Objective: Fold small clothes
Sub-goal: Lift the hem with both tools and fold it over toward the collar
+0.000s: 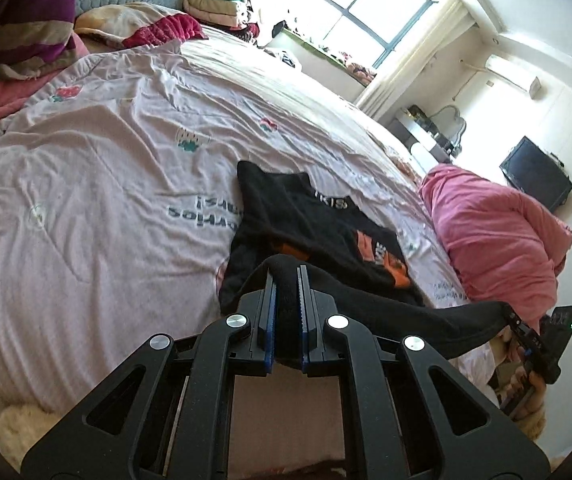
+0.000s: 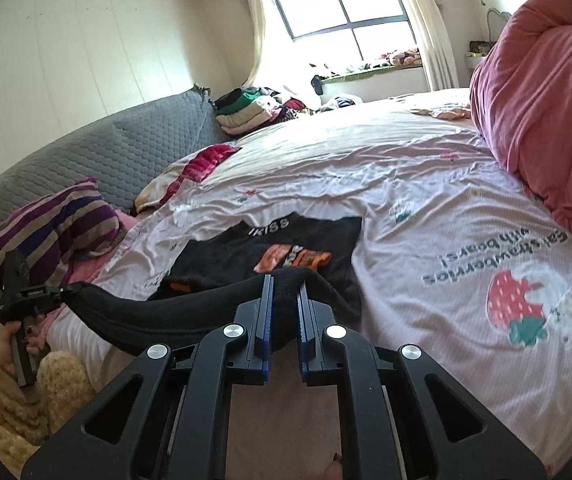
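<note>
Black garment (image 1: 326, 224) w/ orange print lies on the pink bedsheet (image 1: 97, 184), near edge of bed; its near hem is lifted off the sheet & stretched between both claws; left gripper (image 1: 288, 276) clamped on hem's left end, right gripper (image 2: 284, 284) clamped on right end; far part rests flat on the sheet; pink duvet (image 2: 546, 112) bunched at right; folded clothes pile (image 2: 245, 110) far left by window.

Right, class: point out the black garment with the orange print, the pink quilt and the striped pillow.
black garment (image 2: 298, 240): right wrist view, flat black cloth above the orange print.
pink quilt (image 1: 498, 236): left wrist view, middle of the bundled heap.
striped pillow (image 2: 57, 224): right wrist view, middle of its striped face.
</note>
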`<action>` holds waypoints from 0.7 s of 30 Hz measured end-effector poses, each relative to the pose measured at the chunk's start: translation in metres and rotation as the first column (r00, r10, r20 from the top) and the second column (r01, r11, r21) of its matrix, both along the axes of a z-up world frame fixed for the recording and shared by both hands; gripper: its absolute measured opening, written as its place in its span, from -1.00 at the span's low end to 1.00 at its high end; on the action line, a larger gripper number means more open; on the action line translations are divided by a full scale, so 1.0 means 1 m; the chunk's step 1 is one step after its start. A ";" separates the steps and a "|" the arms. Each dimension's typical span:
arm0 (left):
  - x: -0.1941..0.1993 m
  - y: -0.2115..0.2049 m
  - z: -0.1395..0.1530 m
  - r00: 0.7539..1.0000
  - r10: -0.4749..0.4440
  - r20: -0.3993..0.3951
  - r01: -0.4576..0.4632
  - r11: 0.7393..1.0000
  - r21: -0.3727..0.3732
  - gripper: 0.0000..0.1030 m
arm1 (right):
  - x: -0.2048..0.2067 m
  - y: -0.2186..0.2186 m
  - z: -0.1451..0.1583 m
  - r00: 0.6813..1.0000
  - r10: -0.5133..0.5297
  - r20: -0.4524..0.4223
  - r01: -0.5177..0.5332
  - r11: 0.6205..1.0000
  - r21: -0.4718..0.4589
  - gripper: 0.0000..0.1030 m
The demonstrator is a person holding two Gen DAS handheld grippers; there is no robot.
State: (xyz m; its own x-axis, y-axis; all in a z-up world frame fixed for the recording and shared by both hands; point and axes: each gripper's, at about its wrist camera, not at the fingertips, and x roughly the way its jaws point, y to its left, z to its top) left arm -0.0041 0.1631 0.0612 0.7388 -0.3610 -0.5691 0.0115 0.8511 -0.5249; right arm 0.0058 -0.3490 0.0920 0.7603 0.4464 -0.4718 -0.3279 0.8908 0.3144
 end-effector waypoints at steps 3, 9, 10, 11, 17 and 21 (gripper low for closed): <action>0.009 0.002 0.006 1.000 0.006 0.014 -0.006 1.000 -0.004 -0.94 | 0.014 0.003 0.007 1.000 -0.007 0.014 0.007 1.000 -0.012 -0.83; 0.030 0.003 0.018 0.999 0.017 0.042 -0.017 1.000 0.003 -0.94 | 0.043 0.009 0.018 1.000 -0.015 0.026 0.016 1.000 -0.027 -0.83; 0.036 0.003 0.019 0.999 0.021 0.046 -0.022 1.000 0.006 -0.94 | 0.048 0.010 0.020 0.999 -0.017 0.028 0.018 0.999 -0.032 -0.83; 0.039 0.003 0.020 0.999 0.023 0.047 -0.024 1.000 0.006 -0.94 | 0.053 0.011 0.021 0.999 -0.020 0.027 0.021 0.999 -0.036 -0.83; 0.065 0.004 0.027 0.998 0.035 0.056 -0.035 0.999 0.010 -0.94 | 0.080 0.016 0.025 0.999 -0.027 0.023 0.029 0.998 -0.056 -0.83; 0.087 0.006 0.027 0.997 0.052 0.053 -0.053 0.998 0.018 -0.94 | 0.106 0.019 0.024 0.999 -0.040 -0.001 0.040 0.998 -0.054 -0.83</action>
